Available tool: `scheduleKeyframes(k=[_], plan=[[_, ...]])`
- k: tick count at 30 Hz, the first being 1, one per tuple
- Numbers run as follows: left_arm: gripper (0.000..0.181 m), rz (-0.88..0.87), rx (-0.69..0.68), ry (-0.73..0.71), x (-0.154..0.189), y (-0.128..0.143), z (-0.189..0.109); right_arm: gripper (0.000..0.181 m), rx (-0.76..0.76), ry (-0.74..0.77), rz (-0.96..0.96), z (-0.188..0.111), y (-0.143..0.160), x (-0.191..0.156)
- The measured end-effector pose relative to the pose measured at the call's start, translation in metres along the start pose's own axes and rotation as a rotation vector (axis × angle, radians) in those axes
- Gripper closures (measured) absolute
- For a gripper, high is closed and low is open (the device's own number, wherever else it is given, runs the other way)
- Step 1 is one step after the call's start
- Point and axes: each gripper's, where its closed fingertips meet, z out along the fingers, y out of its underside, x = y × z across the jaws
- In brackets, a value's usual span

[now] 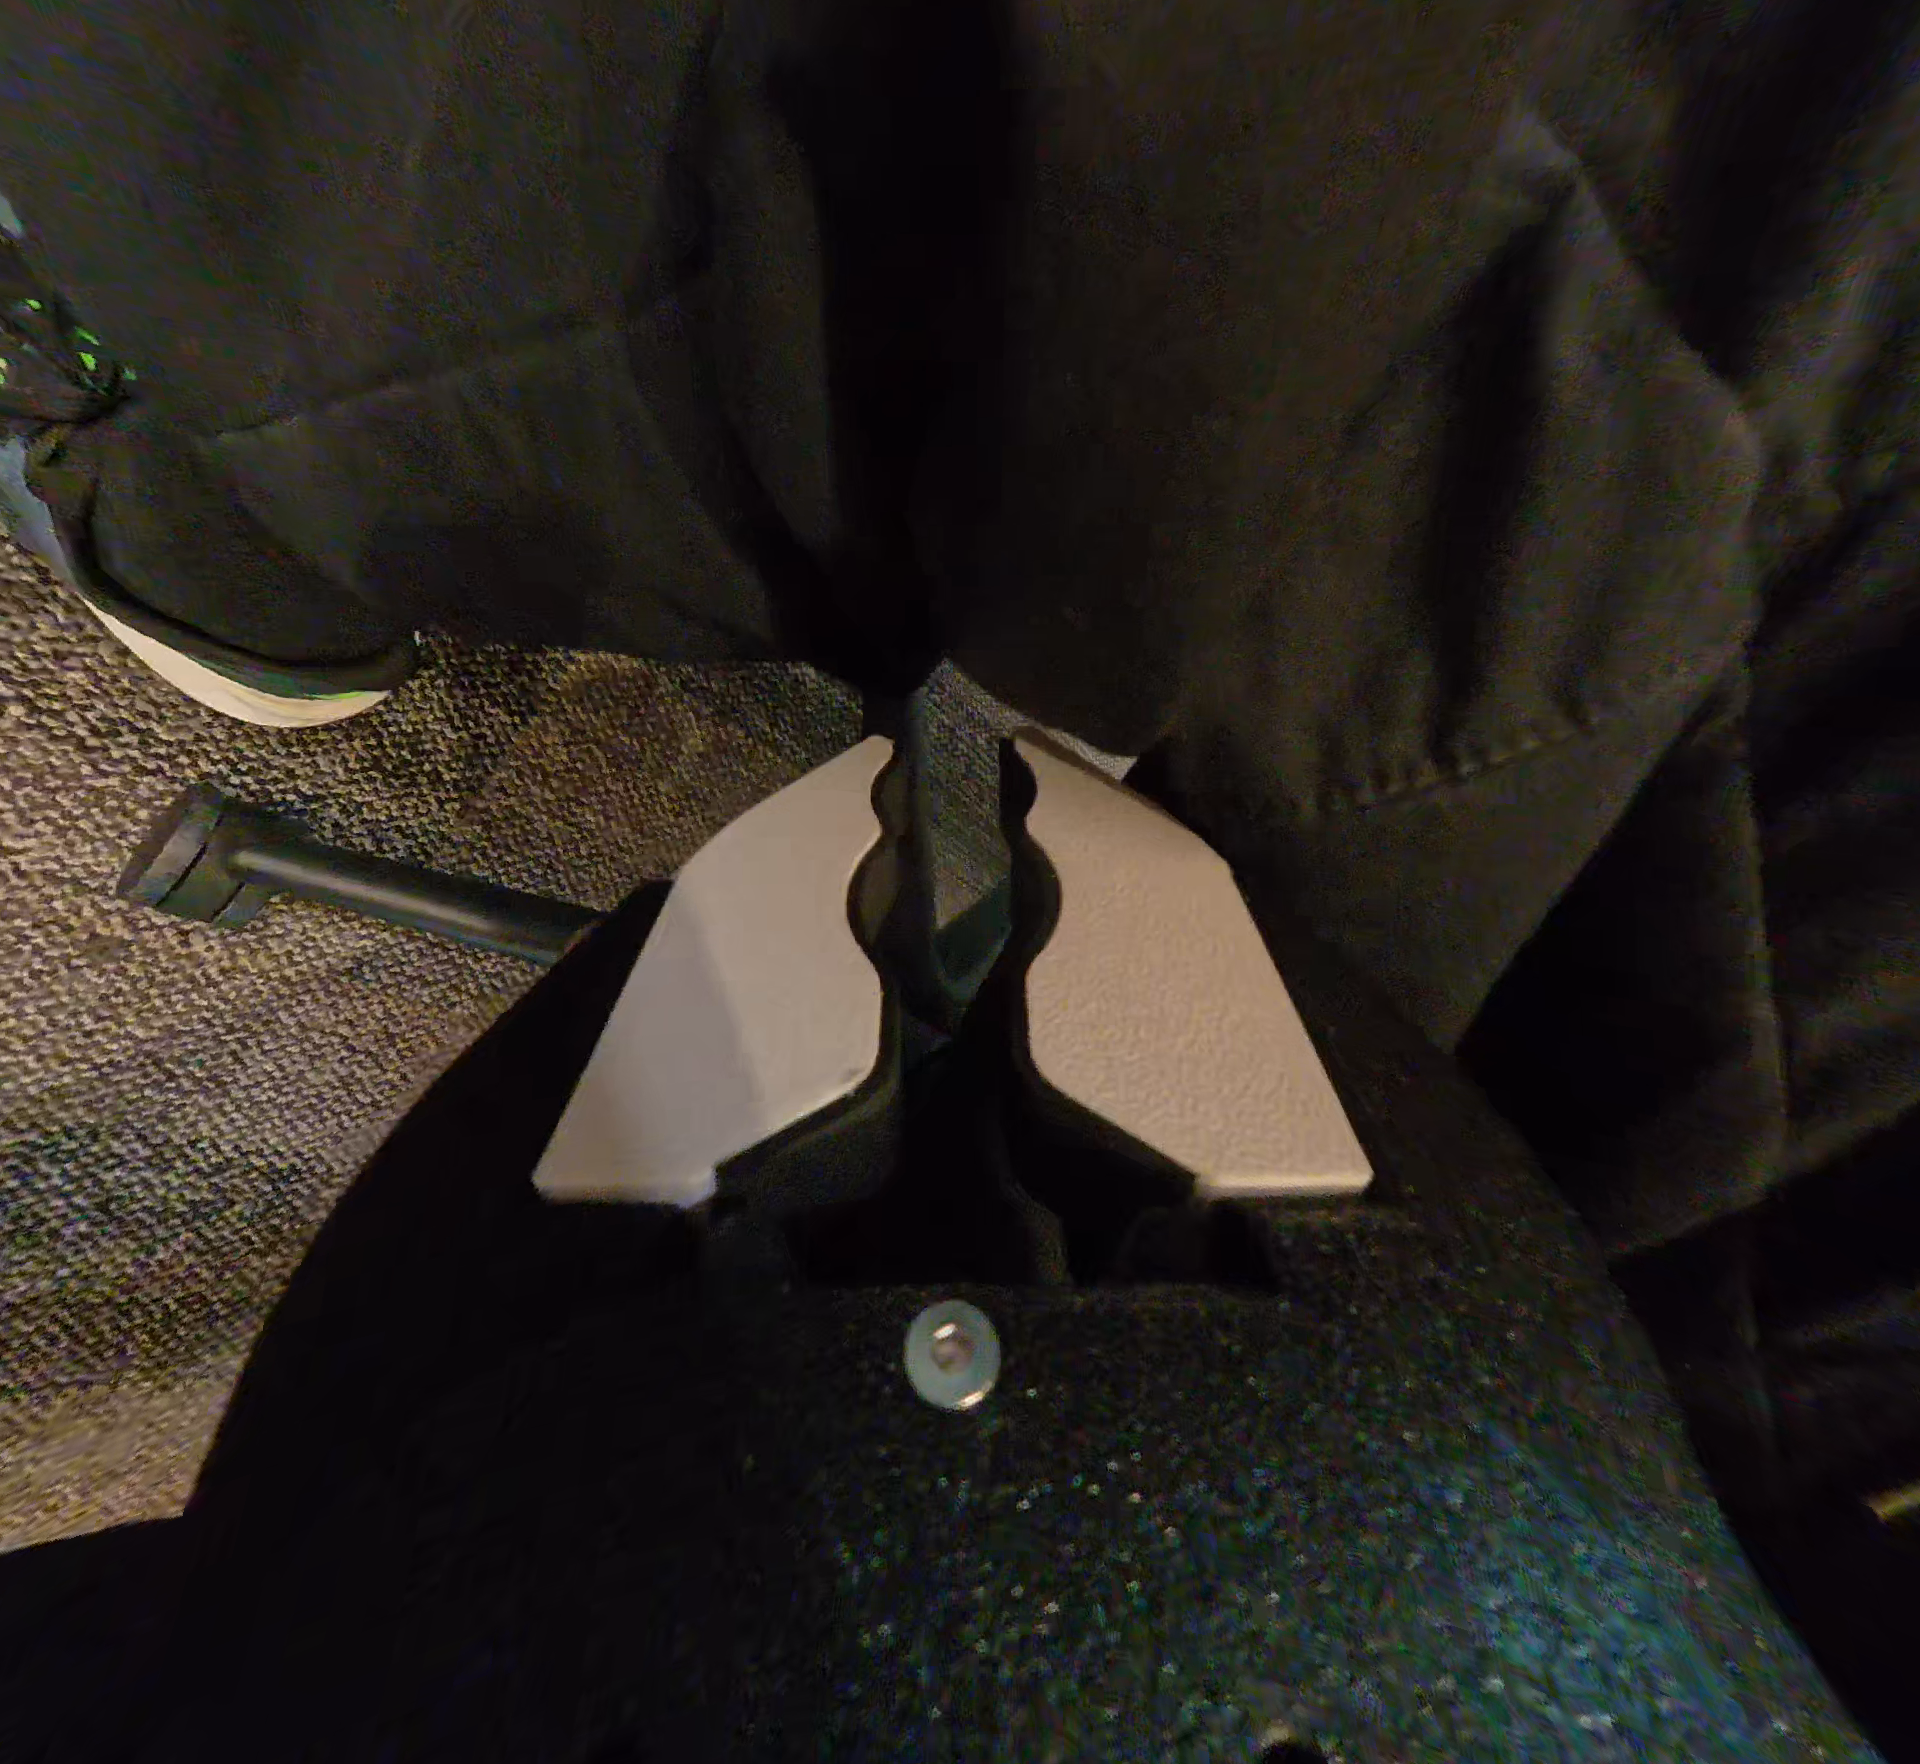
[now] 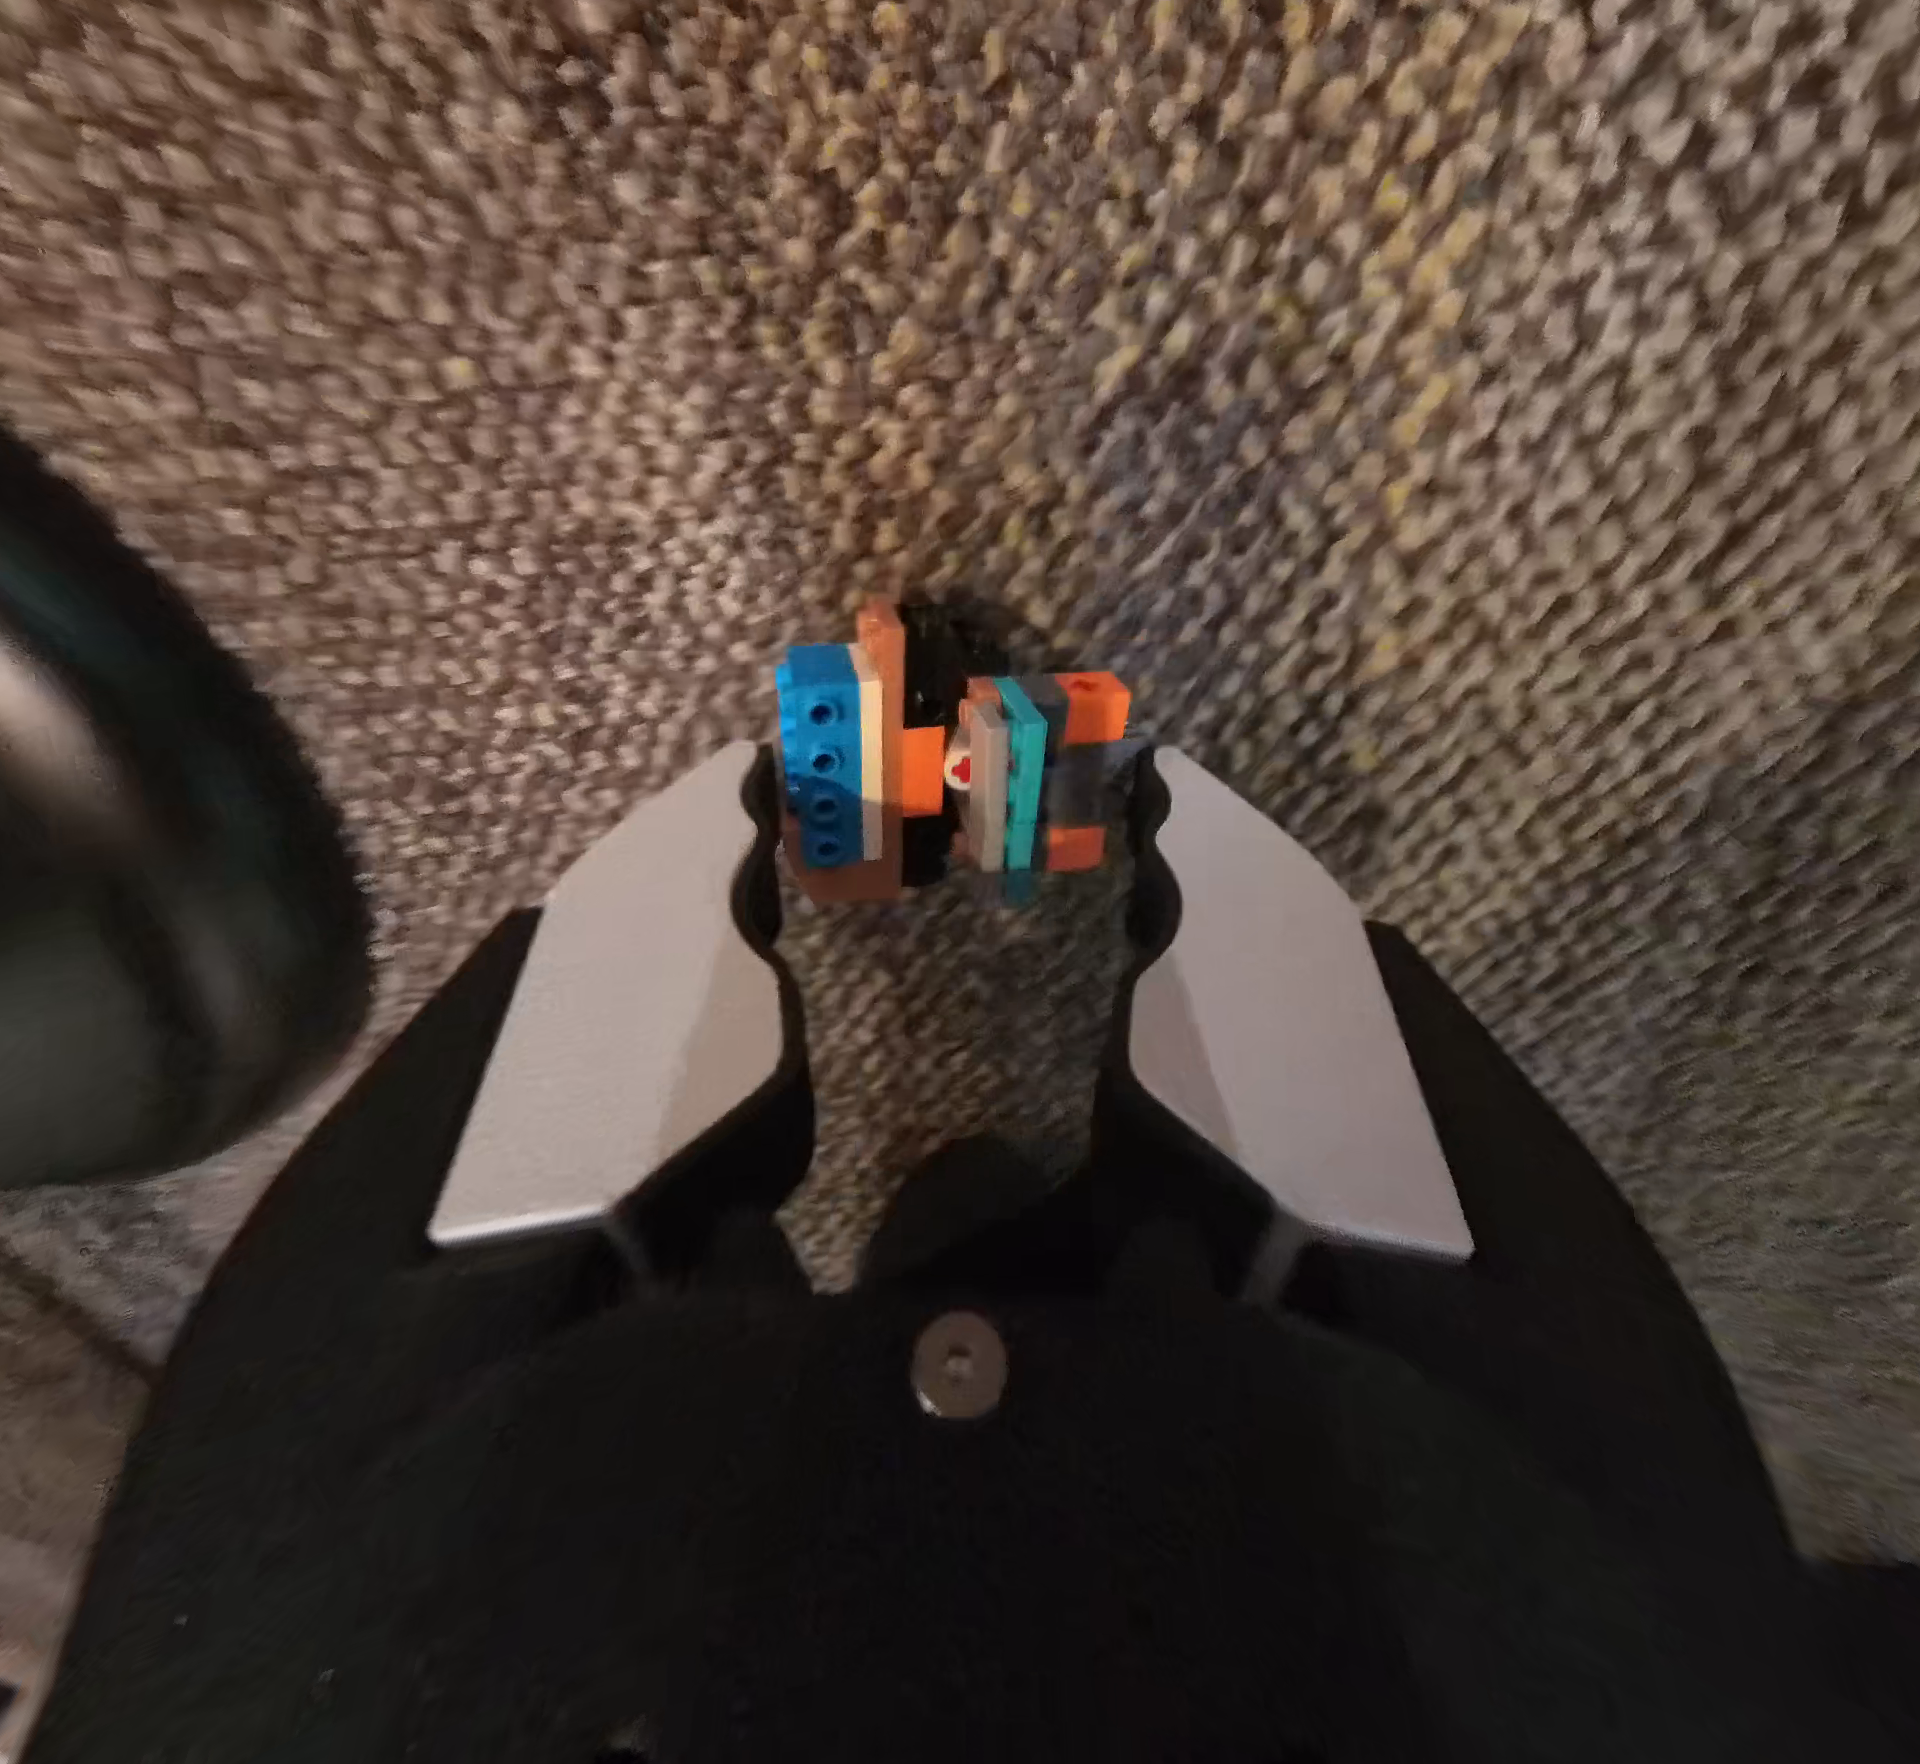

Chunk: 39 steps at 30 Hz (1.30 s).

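Observation:
My right gripper is shut on a small block of clipped-together toy bricks in blue, orange, teal, grey and black. The block sits crosswise between the two fingertips and is held above a speckled brown carpet. My left gripper points down at the same kind of carpet, close to a person's dark trouser legs. Its white fingers stand a narrow gap apart. Carpet and a thin dark strip show through the gap, and I see nothing held.
A shoe with a white sole stands at the left under one trouser leg. A black bar with a foot lies on the carpet at the left. A blurred dark round object is at the left edge of the right wrist view.

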Motion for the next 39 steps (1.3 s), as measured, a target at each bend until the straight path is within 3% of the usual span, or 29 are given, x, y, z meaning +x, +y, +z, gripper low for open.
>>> scheduleKeyframes(k=[3, 6, 11, 16, 21, 25, 28, 30, 33, 39], plan=[[0.165, 0.035, 0.009, -0.014, 0.002, -0.007, -0.005, 0.116, 0.09, -0.082, 0.084, -0.024, 0.022, -0.031], [0.166, 0.073, 0.014, -0.036, 0.004, -0.01, -0.01, 0.116, 0.126, -0.129, 0.018, -0.058, 0.069, -0.07], [0.165, 0.082, 0.062, -0.146, 0.003, -0.012, -0.031, 0.116, 0.259, -0.233, -0.21, -0.163, 0.144, -0.137], [0.166, 0.069, 0.252, -0.223, 0.01, -0.02, -0.069, 0.116, 0.487, -0.302, -0.395, -0.329, 0.17, -0.173], [0.165, 0.108, 0.444, -0.228, 0.033, -0.01, -0.117, 0.116, 0.809, -0.299, -0.595, -0.544, 0.153, -0.213], [0.166, 0.14, 0.61, -0.218, 0.054, 0.011, -0.16, 0.116, 1.029, -0.296, -0.889, -0.71, 0.161, -0.304], [0.166, 0.13, 0.728, -0.208, 0.058, 0.04, -0.186, 0.116, 1.118, -0.34, -1.155, -0.793, 0.192, -0.403], [0.166, 0.089, 0.811, -0.232, 0.044, 0.056, -0.204, 0.116, 1.145, -0.366, -1.287, -0.824, 0.209, -0.47], [0.166, -0.045, 0.939, -0.215, 0.007, 0.078, -0.229, 0.116, 1.177, -0.411, -1.373, -0.844, 0.212, -0.567], [0.168, -0.356, 1.294, -0.086, -0.051, 0.124, -0.3, 0.116, 1.182, -0.542, -1.368, -0.825, 0.157, -0.753]])
